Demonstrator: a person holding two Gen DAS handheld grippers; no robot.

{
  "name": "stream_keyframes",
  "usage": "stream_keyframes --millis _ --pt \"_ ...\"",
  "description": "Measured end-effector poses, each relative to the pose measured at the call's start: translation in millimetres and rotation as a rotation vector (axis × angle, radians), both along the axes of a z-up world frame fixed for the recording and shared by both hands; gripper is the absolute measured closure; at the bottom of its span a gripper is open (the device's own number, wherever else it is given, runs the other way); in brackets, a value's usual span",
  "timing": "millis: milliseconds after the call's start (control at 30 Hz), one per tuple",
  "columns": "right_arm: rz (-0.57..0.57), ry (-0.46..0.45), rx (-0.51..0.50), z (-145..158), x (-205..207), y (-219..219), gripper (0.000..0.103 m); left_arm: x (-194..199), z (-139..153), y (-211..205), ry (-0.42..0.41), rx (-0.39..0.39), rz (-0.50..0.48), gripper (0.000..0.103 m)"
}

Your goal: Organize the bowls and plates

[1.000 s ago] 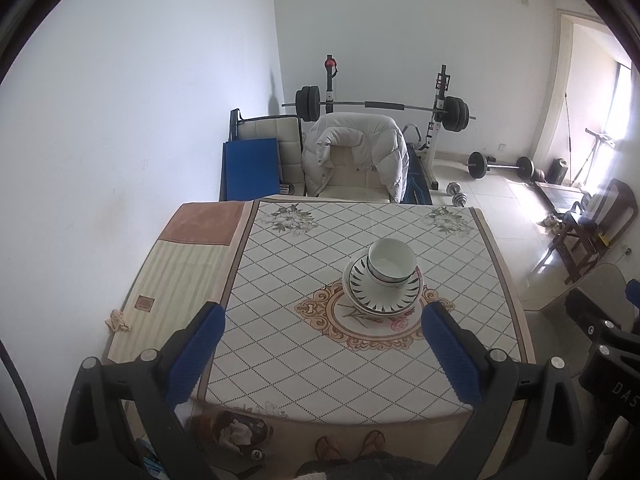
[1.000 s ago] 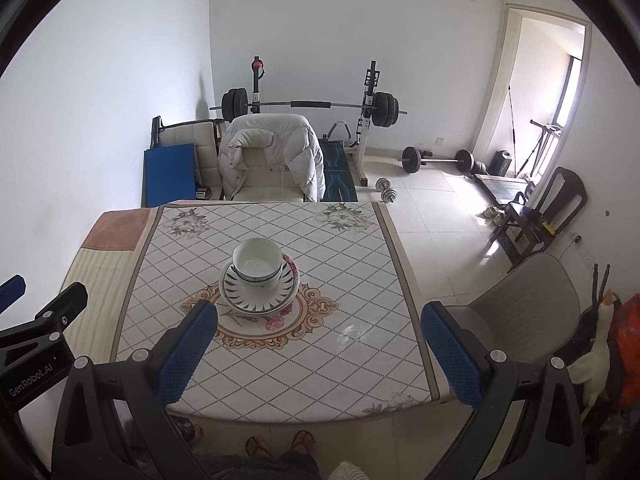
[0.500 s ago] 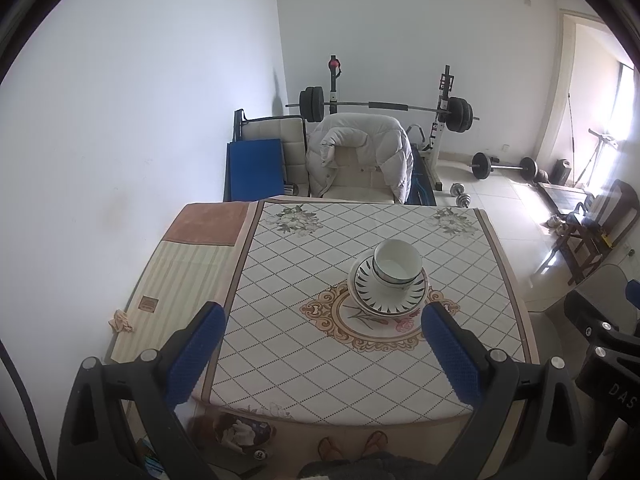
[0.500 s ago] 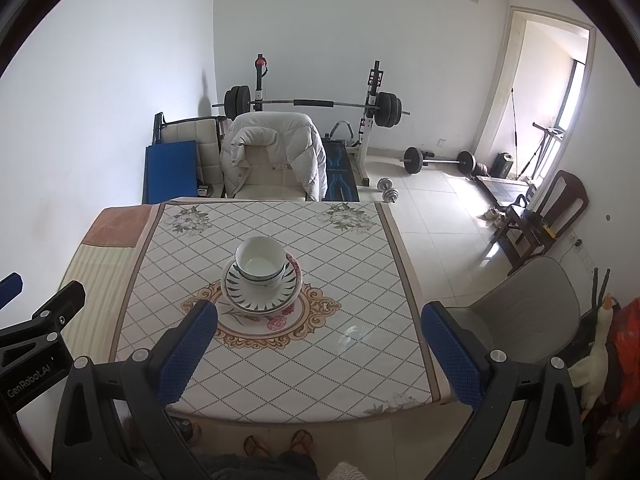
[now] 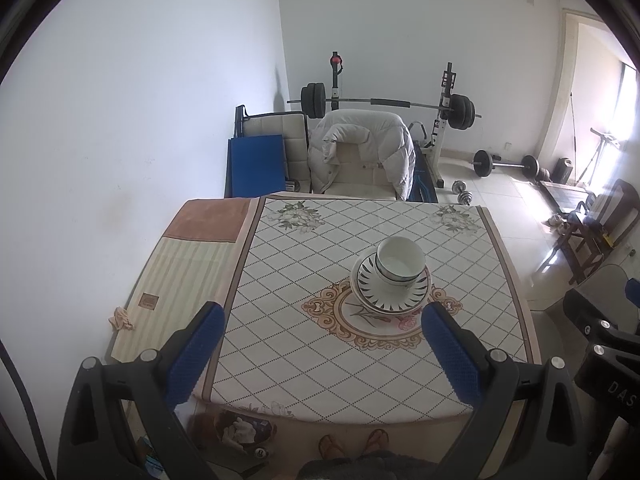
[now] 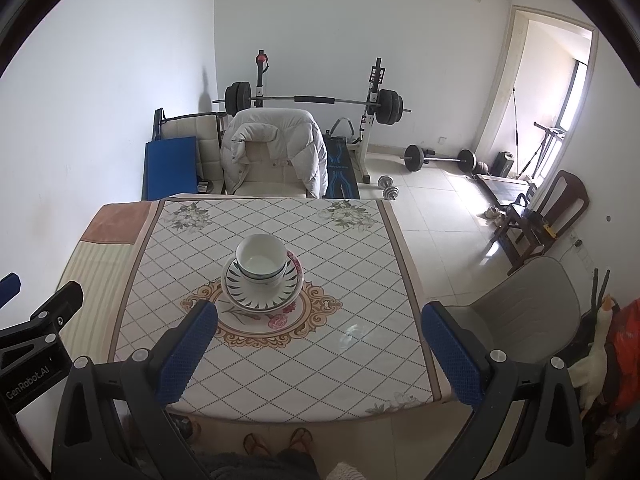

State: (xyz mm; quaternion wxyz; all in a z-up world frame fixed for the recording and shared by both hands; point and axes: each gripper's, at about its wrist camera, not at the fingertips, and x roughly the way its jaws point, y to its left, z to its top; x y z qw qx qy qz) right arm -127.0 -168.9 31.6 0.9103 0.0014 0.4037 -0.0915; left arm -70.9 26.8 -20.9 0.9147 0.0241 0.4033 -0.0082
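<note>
A: Item one, the stack?

B: White bowl (image 5: 401,261) nested in a second bowl, on a striped plate (image 5: 394,294), atop a floral plate (image 6: 297,269). All at the centre medallion of the table (image 5: 320,360); in the left wrist view at about 1 o'clock from frame centre, in the right wrist view at about 10 o'clock.

A: Item two, grippers?

B: Left gripper (image 5: 322,352): blue pads spread wide, holding nothing, raised above the near table edge, well apart from the stack. Right gripper (image 6: 320,354): likewise spread wide and unloaded, above the near edge.

A: Sundries?

B: White jacket (image 6: 276,136) over a chair at 12 o'clock; barbell rack (image 6: 316,100) behind it; grey chair (image 6: 524,308) at 3 o'clock of the table.
</note>
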Motion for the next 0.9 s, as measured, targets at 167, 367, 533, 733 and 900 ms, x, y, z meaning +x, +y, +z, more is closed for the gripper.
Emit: stream_keyframes --millis 167,367,533,733,900 --pt "0.008 0.007 0.002 -2 1 0 0.000 2 0 -2 0.000 0.000 0.001 0.002" --pt "0.016 0.010 0.002 -3 5 -2 0.000 2 0 -1 -0.001 -0.001 0.002 0.002" --pt "0.019 0.013 0.004 -3 8 -5 0.000 2 0 -1 -0.002 -0.001 0.000 0.002" --pt "0.016 0.010 0.002 -3 9 -8 0.000 1 0 -2 -0.006 0.001 -0.005 0.002" --pt "0.017 0.011 0.003 -1 9 -10 0.000 1 0 -3 -0.004 0.001 -0.009 0.002"
